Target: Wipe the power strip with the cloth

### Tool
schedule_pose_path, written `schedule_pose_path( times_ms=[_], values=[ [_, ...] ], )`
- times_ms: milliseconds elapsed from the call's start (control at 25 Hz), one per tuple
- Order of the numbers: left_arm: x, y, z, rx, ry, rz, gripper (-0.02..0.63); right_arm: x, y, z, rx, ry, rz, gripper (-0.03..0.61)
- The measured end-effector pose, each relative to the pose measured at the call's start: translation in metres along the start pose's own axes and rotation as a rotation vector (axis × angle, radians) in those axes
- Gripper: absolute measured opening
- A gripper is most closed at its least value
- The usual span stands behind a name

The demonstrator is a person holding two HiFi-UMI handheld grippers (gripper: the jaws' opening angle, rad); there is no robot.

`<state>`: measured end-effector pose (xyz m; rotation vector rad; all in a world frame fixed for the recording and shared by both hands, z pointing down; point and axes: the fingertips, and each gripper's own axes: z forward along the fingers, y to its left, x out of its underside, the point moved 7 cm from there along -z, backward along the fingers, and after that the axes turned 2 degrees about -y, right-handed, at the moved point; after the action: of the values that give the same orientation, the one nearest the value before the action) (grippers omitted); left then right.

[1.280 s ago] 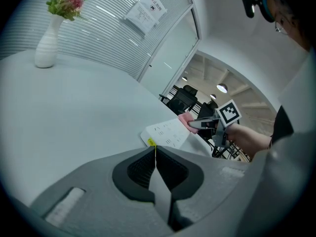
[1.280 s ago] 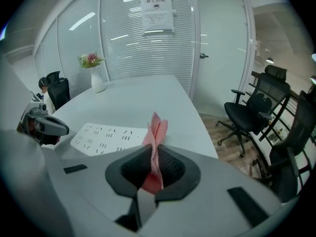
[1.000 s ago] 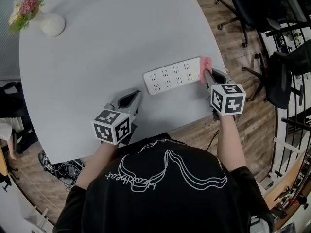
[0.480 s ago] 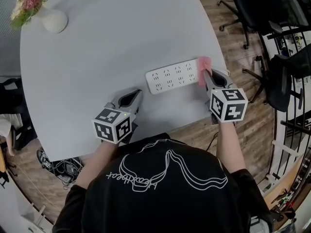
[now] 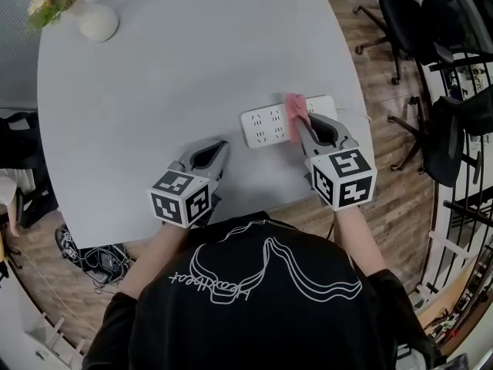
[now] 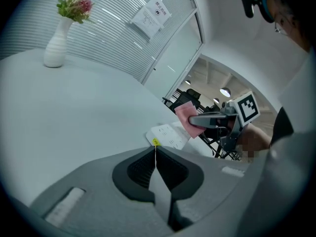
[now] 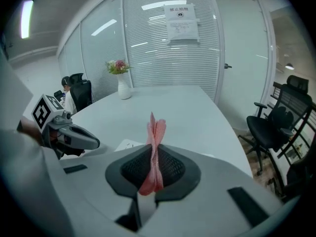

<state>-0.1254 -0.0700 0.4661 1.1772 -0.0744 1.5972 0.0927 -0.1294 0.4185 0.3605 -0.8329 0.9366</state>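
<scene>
A white power strip (image 5: 266,126) lies on the grey table (image 5: 177,75) near its right front edge. My right gripper (image 5: 300,129) is shut on a pink cloth (image 5: 296,115), and the cloth rests on the strip's middle part. The cloth (image 7: 154,147) stands folded between the jaws in the right gripper view. My left gripper (image 5: 218,154) rests on the table to the left of the strip, shut with nothing in it. The left gripper view shows the strip (image 6: 167,135) just beyond the closed jaws, with the cloth (image 6: 186,117) over it.
A white vase with flowers (image 5: 85,14) stands at the far left corner of the table. Black office chairs (image 5: 431,45) stand on the wooden floor to the right. The table's front edge runs close under both grippers.
My right gripper has dragged the pink cloth leftward along the power strip, from its right end to about its middle. The left gripper has stayed where it was.
</scene>
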Motion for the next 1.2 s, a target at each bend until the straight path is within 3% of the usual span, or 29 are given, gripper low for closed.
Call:
schedule_pose_path(
  times_ms=[280, 680, 1200],
  values=[
    [0.001, 0.005, -0.008, -0.007, -0.007, -0.012, 0.017, 0.000, 0.037, 0.023, -0.122, 0.017, -0.013, 0.038],
    [0.006, 0.015, -0.018, -0.018, -0.009, -0.029, 0.017, 0.005, 0.074, 0.046, -0.227, 0.046, 0.011, 0.038],
    [0.005, 0.015, -0.018, -0.025, -0.009, -0.034, 0.017, 0.010, 0.075, 0.055, -0.214, 0.073, -0.024, 0.038]
  ],
)
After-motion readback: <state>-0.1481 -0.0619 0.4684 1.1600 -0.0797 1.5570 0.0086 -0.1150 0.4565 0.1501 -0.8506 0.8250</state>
